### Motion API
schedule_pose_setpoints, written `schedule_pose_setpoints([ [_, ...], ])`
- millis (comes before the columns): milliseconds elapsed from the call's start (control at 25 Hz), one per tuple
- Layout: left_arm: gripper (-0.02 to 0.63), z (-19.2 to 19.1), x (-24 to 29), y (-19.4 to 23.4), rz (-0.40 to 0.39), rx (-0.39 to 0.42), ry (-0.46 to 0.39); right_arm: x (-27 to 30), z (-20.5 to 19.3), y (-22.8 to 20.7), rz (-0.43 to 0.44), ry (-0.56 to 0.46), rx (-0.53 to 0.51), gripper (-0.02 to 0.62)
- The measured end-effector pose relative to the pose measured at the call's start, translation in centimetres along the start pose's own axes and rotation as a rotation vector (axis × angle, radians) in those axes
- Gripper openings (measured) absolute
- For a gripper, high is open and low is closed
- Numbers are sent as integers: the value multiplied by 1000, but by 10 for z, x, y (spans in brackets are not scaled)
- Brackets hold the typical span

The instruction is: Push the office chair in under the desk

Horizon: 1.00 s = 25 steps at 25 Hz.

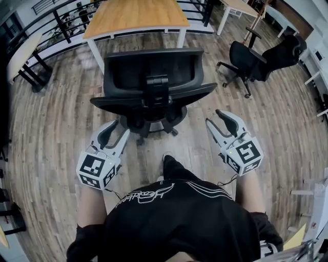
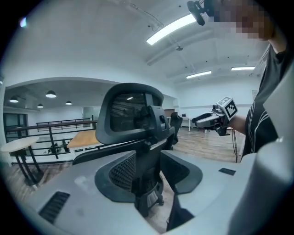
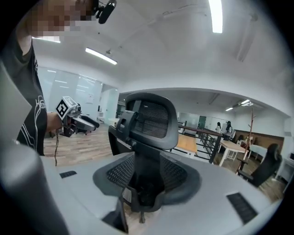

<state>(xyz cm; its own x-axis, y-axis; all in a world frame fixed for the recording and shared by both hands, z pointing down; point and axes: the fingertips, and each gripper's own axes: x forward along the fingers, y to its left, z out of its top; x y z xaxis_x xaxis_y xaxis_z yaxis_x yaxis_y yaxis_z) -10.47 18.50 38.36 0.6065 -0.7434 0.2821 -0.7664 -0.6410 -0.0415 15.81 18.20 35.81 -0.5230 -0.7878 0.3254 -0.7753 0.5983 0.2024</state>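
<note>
Black mesh office chair (image 1: 154, 87) stood on the wood-plank floor (image 1: 51, 128) just before the near edge of the wooden-topped, white-legged desk (image 1: 136, 15), with its backrest turned toward the person. How far the seat reached beneath the desktop could not be determined.

The left gripper (image 1: 115, 132) was held behind the chair's left side with its jaws apart. Nothing was pressed between them, and its own view showed only the chair's back further ahead. The right gripper (image 1: 215, 118) was held behind the chair's right side, likewise with its jaws apart and empty. Neither gripper touched the chair.

A second black office chair (image 1: 246, 61) stood well apart to the right, near another table (image 1: 238, 7).
</note>
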Motion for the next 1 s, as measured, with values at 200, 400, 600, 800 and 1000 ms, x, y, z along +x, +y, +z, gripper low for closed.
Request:
schedule_pose_setpoints([
  [200,218,-5,11,28,65,58,51,20,-9,-30,-42,29,-53,240],
  [400,261,-17,22,55,127,124,127,41,-23,-58,-100,89,-137,264],
  [600,275,-24,30,92,224,238,213,64,-34,-81,-157,168,-233,265],
  [800,275,-31,35,117,264,364,301,81,-38,-92,-150,219,-301,267],
  [1000,275,-44,40,125,285,493,396,94,-46,-98,-141,251,-369,268],
])
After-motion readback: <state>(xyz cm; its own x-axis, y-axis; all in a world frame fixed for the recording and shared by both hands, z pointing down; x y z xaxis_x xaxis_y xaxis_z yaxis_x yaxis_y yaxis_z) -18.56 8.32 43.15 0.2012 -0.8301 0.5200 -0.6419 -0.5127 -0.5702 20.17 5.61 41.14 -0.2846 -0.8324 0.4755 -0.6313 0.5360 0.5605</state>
